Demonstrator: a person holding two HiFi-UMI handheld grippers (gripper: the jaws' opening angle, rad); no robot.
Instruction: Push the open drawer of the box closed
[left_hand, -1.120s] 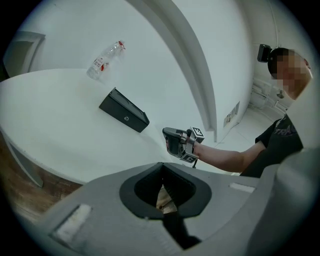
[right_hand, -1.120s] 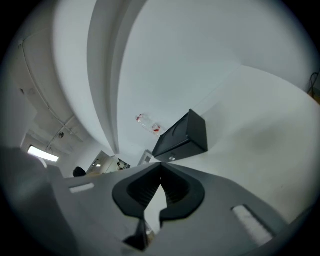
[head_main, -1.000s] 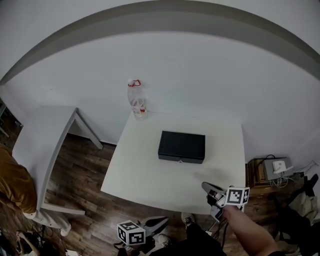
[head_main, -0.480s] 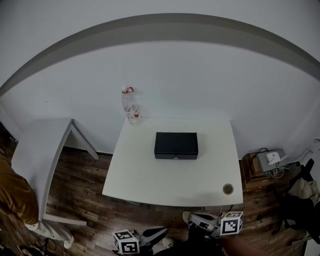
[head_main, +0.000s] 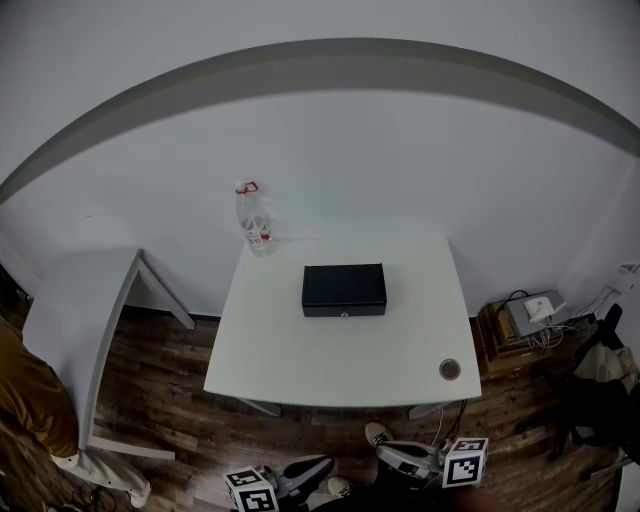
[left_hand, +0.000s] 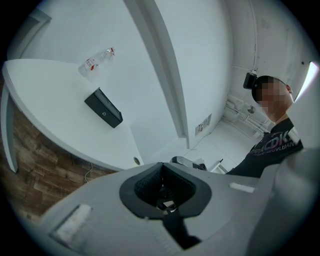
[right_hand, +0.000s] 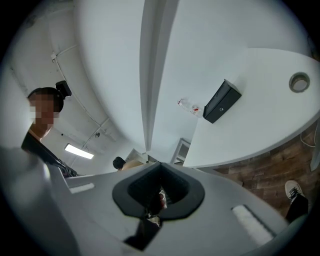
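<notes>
1. The left gripper (head_main: 326, 464) hangs at 6 o'clock in the head view, off the near edge of the worktop (head_main: 300, 365) and over the wood floor (head_main: 170, 395). Its fingers (left_hand: 145, 184) are pressed together with nothing between them, and they touch nothing.
2. The right gripper (head_main: 384, 451) sits just to the 3 o'clock side of the left one, also off the worktop edge. Its fingers (right_hand: 137, 191) are likewise closed on each other, empty and out of contact.
3. The black box (head_main: 344, 290) lies flat a little toward 12 o'clock of the worktop's middle, well apart from both grippers. Its front face, with a small pale round fitting, is turned toward 6 o'clock and looks like one flat face from here.
4. A clear plastic bottle (head_main: 251, 226) stands at the 11 o'clock corner, apart from the box.
5. A round cable hole (head_main: 450, 369) is set in the worktop near the 5 o'clock corner.
</notes>
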